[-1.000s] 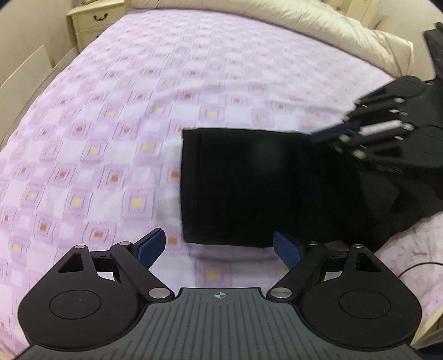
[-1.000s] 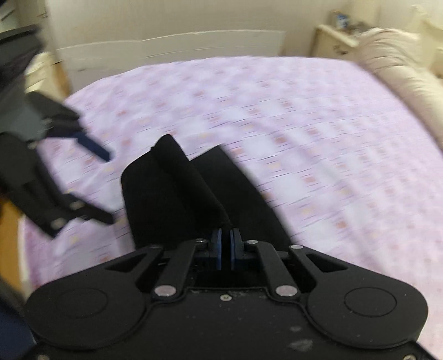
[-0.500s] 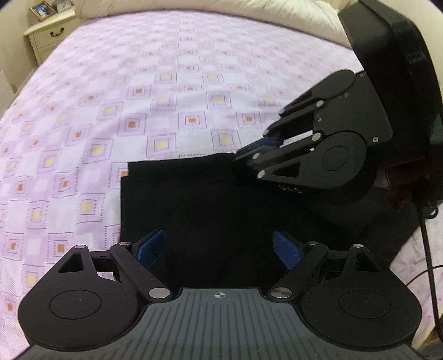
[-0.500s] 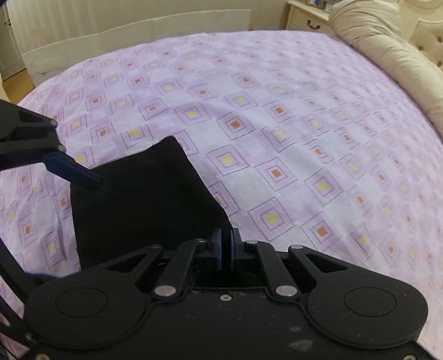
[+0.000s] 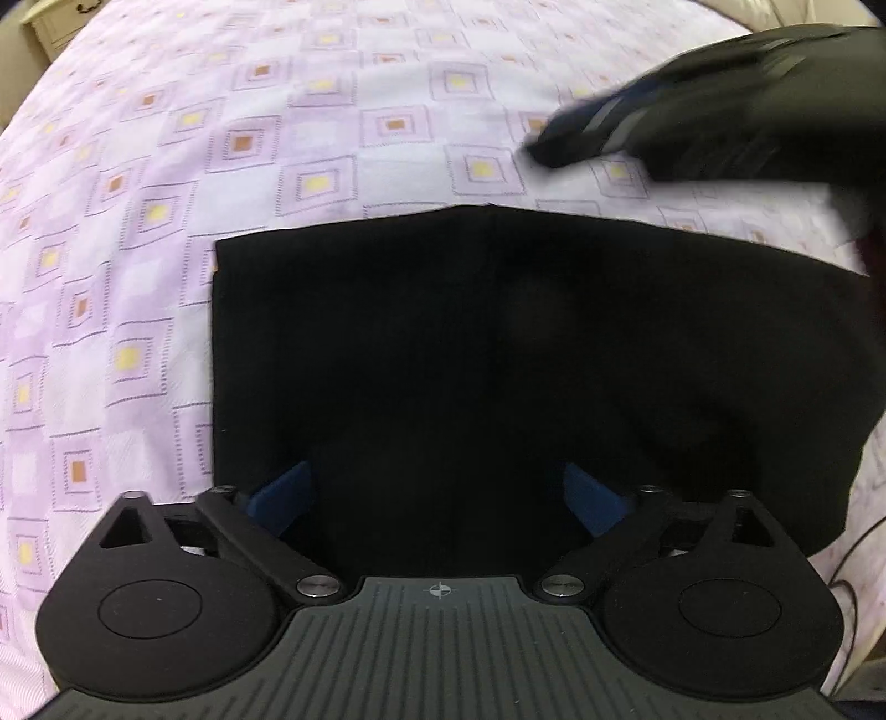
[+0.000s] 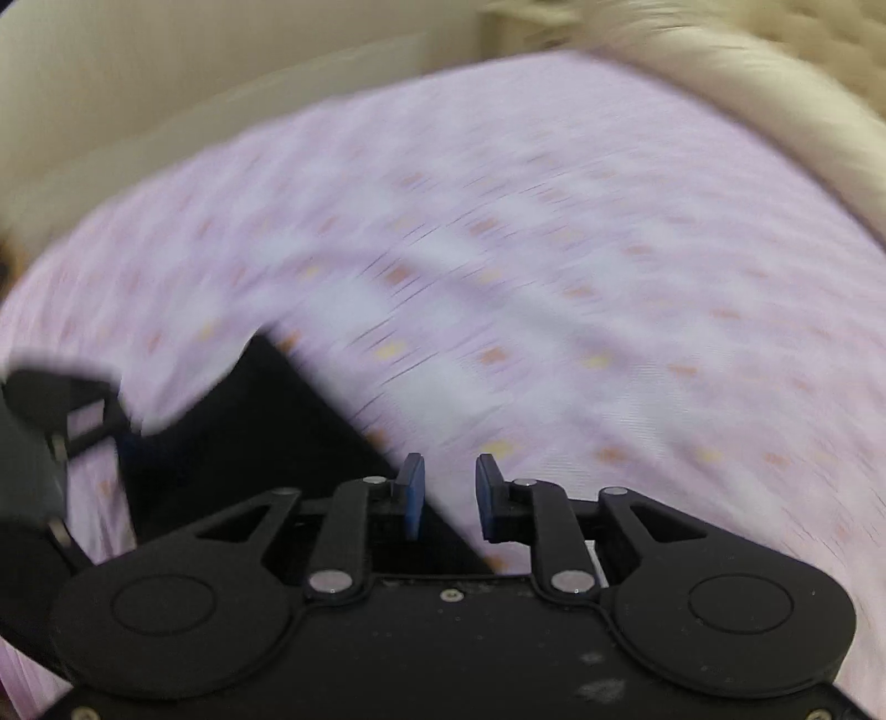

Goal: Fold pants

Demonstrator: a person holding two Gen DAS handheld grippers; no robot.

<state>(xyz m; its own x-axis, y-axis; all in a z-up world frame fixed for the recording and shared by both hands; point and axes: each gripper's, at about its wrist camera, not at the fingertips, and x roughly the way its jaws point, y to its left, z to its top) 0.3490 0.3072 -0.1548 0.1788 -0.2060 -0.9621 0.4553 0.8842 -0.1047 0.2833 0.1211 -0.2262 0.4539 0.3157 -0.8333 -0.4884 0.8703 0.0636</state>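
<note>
At the far left of the left wrist view, the lilac bedsheet printed with nested squares with yellow and orange centres covers the bed, and a corner of a cream drawer cabinet shows at the top edge. Next comes the task's thing: the black folded pants lie flat on the sheet as a broad dark rectangle, with a straight left edge and a slight peak along the far edge. The black left gripper with blue pads points steeply down over the near part of the pants; its jaws are opening and stand wide apart, a blue pad on either side with only flat black cloth below, nothing pinched between them. Further right, the black right gripper appears blurred above the sheet just beyond the far edge of the pants. A thin dark cable curls at the lower right.

In the right wrist view, heavily blurred, the left gripper sits at the left edge over the pants, whose corner points up the bed. The right gripper has its jaws opening, a narrow gap between the blue pads; the pants' edge runs beneath the gap, and no cloth is clamped. A beige quilt lies at the upper right.
</note>
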